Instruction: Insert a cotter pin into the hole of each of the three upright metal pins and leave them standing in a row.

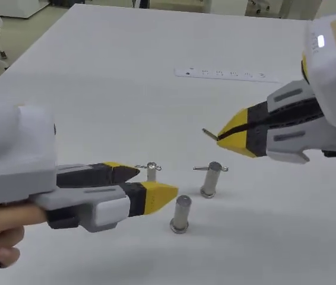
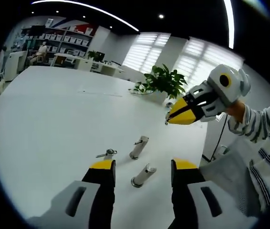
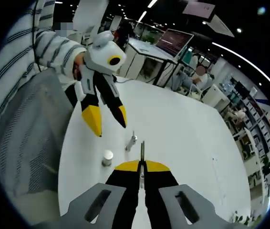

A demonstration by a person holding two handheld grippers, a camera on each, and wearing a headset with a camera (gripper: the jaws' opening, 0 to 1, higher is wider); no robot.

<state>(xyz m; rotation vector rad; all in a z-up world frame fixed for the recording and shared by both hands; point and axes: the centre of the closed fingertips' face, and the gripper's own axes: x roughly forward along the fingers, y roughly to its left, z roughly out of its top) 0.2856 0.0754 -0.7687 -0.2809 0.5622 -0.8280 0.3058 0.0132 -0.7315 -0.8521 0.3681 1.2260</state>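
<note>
Head view, and we see three smooth grey metal cylinders upright on the matte white surface [image 1: 97, 119]. The left pin [image 1: 151, 172] and right pin [image 1: 211, 179] each carry thin wire fitted cotters [image 1: 206, 169] through the head, while the front pin [image 1: 181, 214] stands bare. Our left gripper [image 1: 153, 183] sits beside them, yellow-tipped jaws wide, hiding the left pin's base. Our right gripper [image 1: 224, 138] hangs above, jaws pinched on a loose cotter pin [image 1: 208, 134], its far end hidden between them.
</note>
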